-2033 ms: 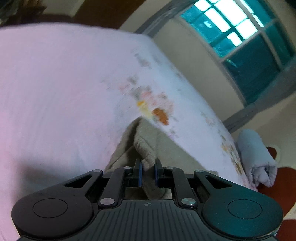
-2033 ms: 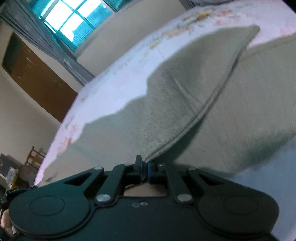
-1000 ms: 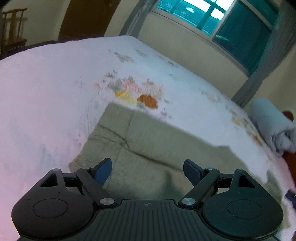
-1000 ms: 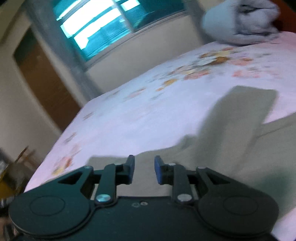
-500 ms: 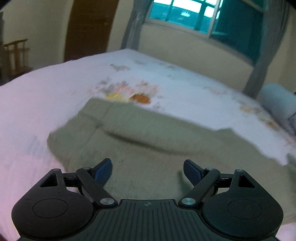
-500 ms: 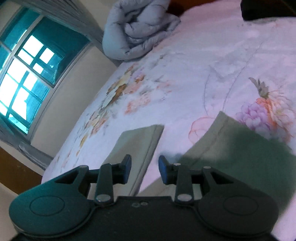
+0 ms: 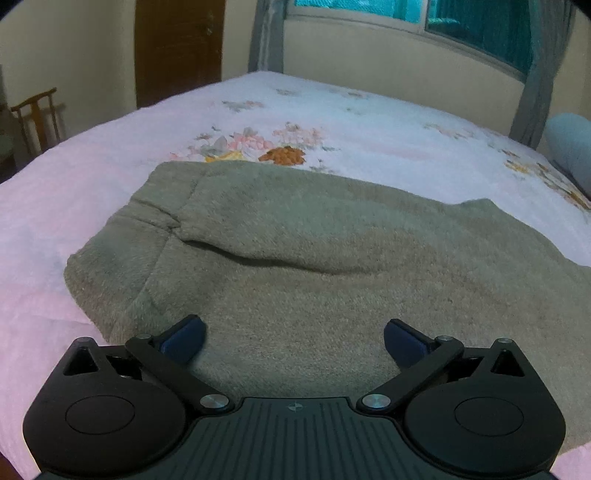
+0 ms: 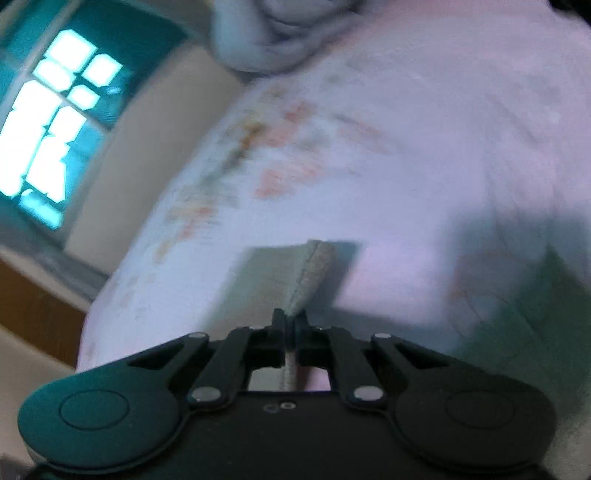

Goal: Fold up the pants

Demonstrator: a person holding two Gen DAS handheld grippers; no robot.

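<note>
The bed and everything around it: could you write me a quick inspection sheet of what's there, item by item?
Surface: bed under a pale pink floral sheet.
Job's things: grey-green fleece pants lying across the sheet, partly folded, with a crease running across the middle.
Clutter: rolled grey-blue blanket at the far end of the bed.
Grippers: left gripper open above the pants, nothing between its pads. Right gripper shut on an edge of the pants, having just closed on it.
Cables: nothing seen.
Surroundings: window with grey curtains, brown door, wooden chair at the left.
</note>
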